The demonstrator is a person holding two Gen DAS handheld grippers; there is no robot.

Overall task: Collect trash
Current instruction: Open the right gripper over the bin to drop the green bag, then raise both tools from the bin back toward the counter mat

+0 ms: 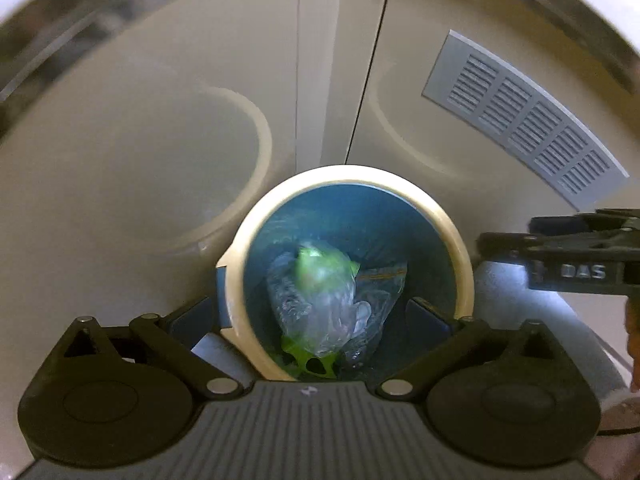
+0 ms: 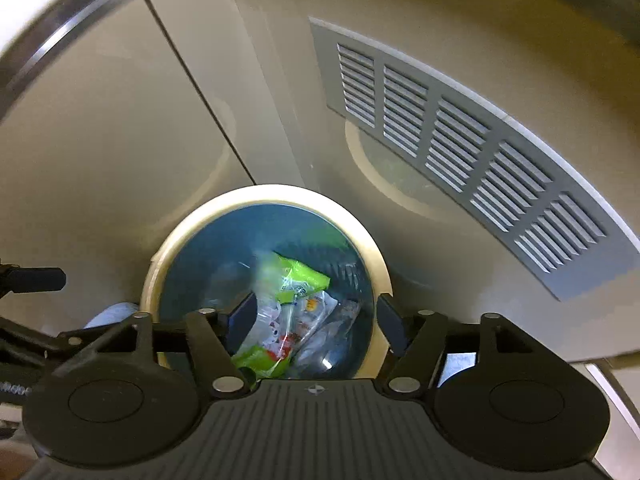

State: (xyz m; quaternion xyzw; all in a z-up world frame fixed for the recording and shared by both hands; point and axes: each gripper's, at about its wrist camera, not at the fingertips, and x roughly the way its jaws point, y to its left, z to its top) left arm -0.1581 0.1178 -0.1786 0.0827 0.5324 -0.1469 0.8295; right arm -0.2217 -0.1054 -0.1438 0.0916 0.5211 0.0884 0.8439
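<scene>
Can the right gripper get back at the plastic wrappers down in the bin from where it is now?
Probably yes: the right gripper hangs open right above the bin, nothing covers the wrappers, and the left gripper sits off to the side.

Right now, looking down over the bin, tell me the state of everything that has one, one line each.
Trash bin: upright, open-topped, blue liner inside, partly filled.
Clear plastic bag: crumpled, lying loose inside the bin.
Green wrapper: inside the bin, among the other packets.
Left gripper: open above the bin, fingers holding nothing.
Right gripper: open above the bin, fingers holding nothing.
Wall vent: slatted, fixed in place.
</scene>
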